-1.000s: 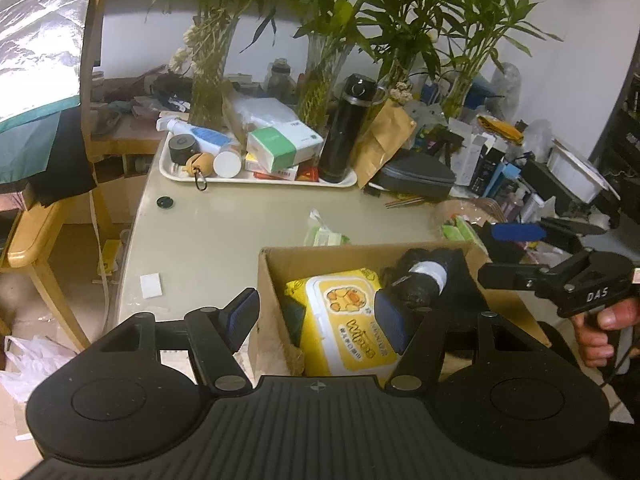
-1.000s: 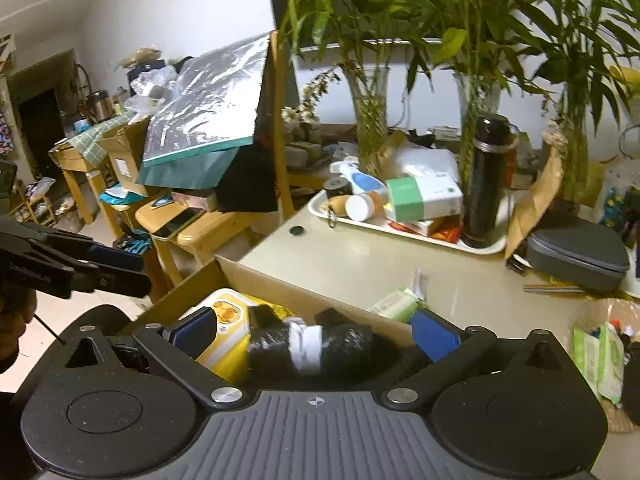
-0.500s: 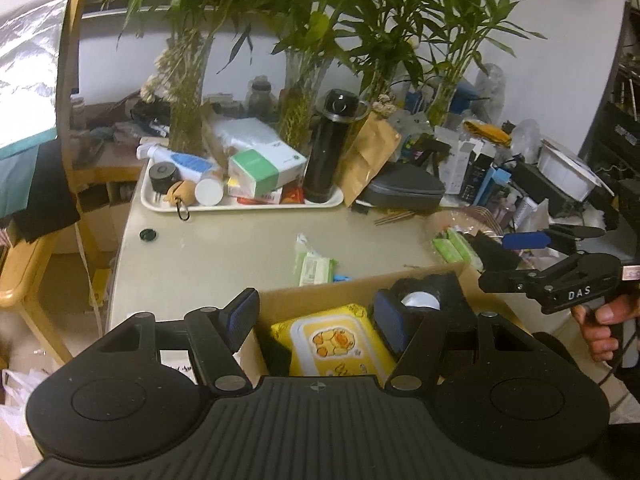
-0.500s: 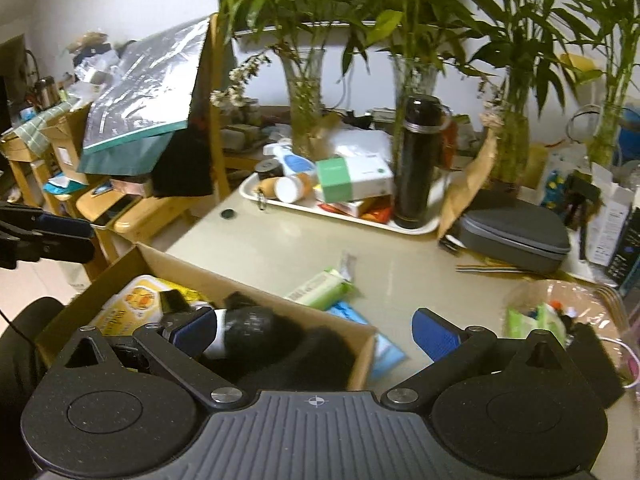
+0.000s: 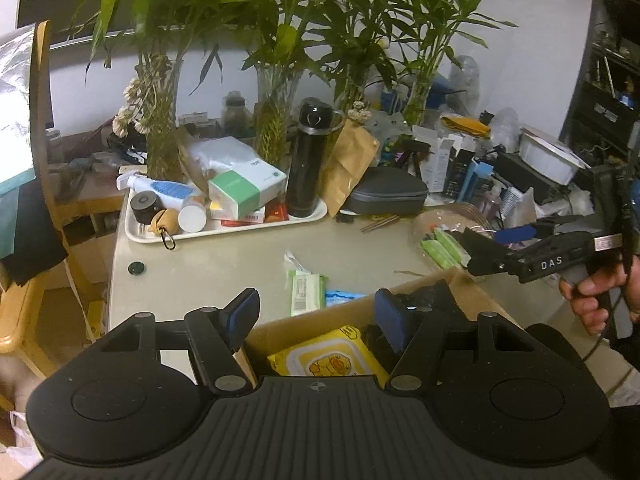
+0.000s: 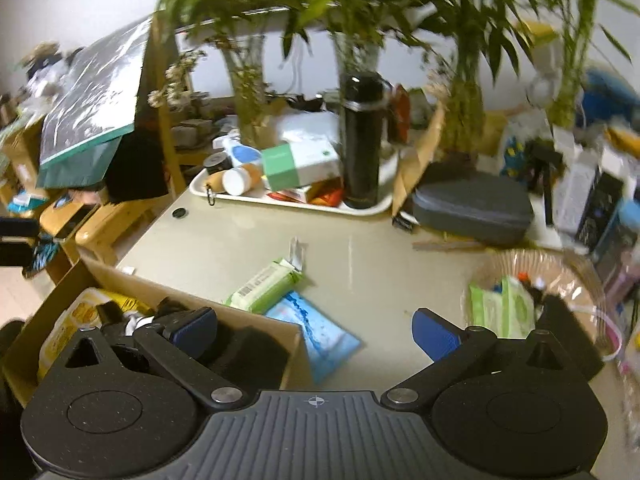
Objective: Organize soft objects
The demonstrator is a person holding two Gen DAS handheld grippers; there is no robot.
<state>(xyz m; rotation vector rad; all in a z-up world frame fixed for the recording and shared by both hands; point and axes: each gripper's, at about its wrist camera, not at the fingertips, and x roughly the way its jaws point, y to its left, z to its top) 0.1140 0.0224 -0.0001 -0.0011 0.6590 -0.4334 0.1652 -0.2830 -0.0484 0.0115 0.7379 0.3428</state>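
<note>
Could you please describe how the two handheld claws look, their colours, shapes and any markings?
Both claws are matte black plastic. The left claw and right claw each have two round discs, a ribbed middle plate with a small crosshair mark, silver pivot screws and blue finger pads. From the side, the right claw has white letters "DAS" and a thin dark cable.

Bare tabletop (image 6: pixel 248 240) open between white tray (image 6: pixel 296 202) at back and cardboard box (image 6: pixel 256 316) at front; passage wide there. Green wipes pack (image 6: pixel 266 286) and blue packet (image 6: pixel 320 334) lie on table just beyond box wall, blue packet touching it. Small dark disc (image 6: pixel 179 213) near table's left edge. Grey zip case (image 6: pixel 472 208) and clear basket (image 6: pixel 536 300) close off right side. Tall black flask (image 6: pixel 362 140) and bamboo vases (image 5: pixel 276 128) block rear. Box interior crowded: yellow wipes pack (image 5: pixel 332 356), black bundle (image 6: pixel 244 350)
</note>
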